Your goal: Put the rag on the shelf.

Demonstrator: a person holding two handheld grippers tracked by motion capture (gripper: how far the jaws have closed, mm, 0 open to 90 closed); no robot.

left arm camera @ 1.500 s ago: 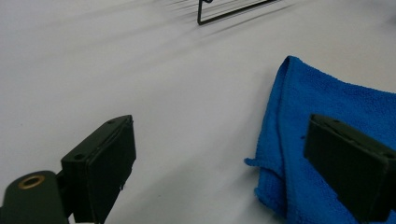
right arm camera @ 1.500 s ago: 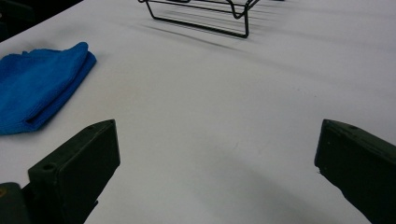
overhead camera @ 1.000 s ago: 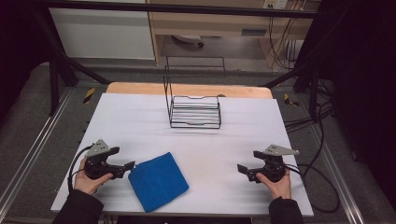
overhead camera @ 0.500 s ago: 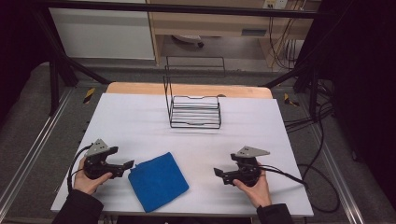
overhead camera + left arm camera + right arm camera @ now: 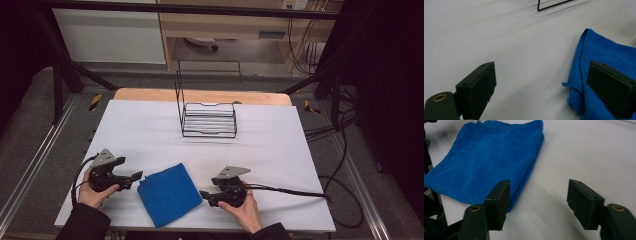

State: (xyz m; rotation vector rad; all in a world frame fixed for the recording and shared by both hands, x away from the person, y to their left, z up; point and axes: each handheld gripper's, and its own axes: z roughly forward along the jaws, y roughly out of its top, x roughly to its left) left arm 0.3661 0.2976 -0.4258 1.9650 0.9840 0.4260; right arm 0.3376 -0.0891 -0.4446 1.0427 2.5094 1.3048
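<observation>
Bench (image 5: 280, 150): white surface, wooden edge showing at the far side.

Blue cloth (image 5: 169, 194): folded terry towel, lying flat on the near part of the bench, between the two grippers. One corner points toward the near edge. No label, brand or writing can be read on it or anywhere else on the bench.

Left gripper (image 5: 134, 176): held in the person's left hand (image 5: 92, 189) at the near left of the bench, jaws pointing right toward the cloth. Jaws stand wide apart with nothing between them. In the left gripper view the cloth (image 5: 606, 62) lies at the right, with its edge and a small corner tab just ahead of the right-hand jaw; bare bench lies between the jaws.

Right gripper (image 5: 206, 196): held in the person's right hand (image 5: 242, 210), near centre of the bench, jaws pointing left at the cloth's right edge, just beside it. Jaws apart, holding nothing. In the right gripper view the cloth (image 5: 486, 162) lies ahead and to the left; its folded edge sits by the left-hand jaw, while the gap between the jaws shows bare bench.

Wire rack (image 5: 207, 117): black, empty, standing toward the far side of the bench, well apart from the cloth.
</observation>
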